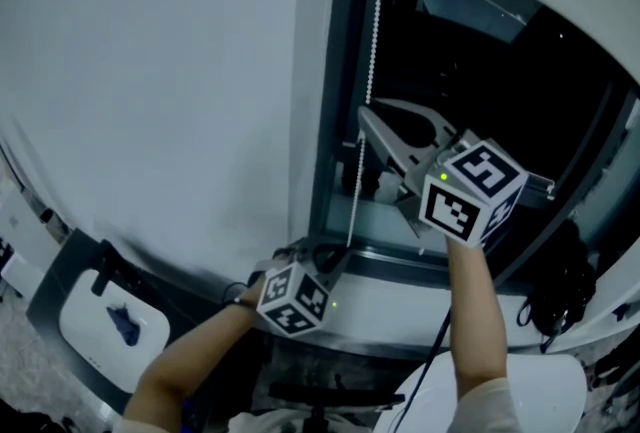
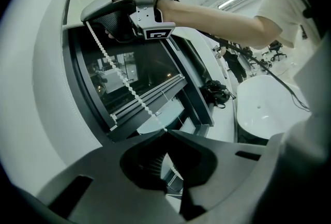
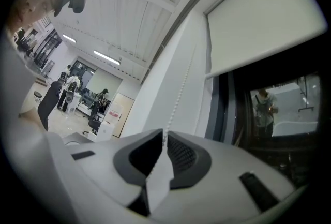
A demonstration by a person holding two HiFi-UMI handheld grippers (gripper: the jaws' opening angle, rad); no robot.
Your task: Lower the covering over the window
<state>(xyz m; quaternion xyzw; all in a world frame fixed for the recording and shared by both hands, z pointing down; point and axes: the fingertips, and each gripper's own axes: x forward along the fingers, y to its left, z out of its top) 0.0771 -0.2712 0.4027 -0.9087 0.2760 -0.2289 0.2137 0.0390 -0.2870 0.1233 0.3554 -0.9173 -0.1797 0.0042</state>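
A white bead chain hangs down the left side of the dark window. My right gripper is raised in front of the glass, its jaws shut on the chain. Lower, at the sill, my left gripper is shut on the same chain. In the left gripper view the chain runs taut from the right gripper down into my left gripper. In the right gripper view the chain rises from the right gripper, and the white roller blind covers only the top of the window.
The window sill runs below the glass. A black bag lies at its right end, beside a white round table. A white wall fills the left. People stand in the room behind.
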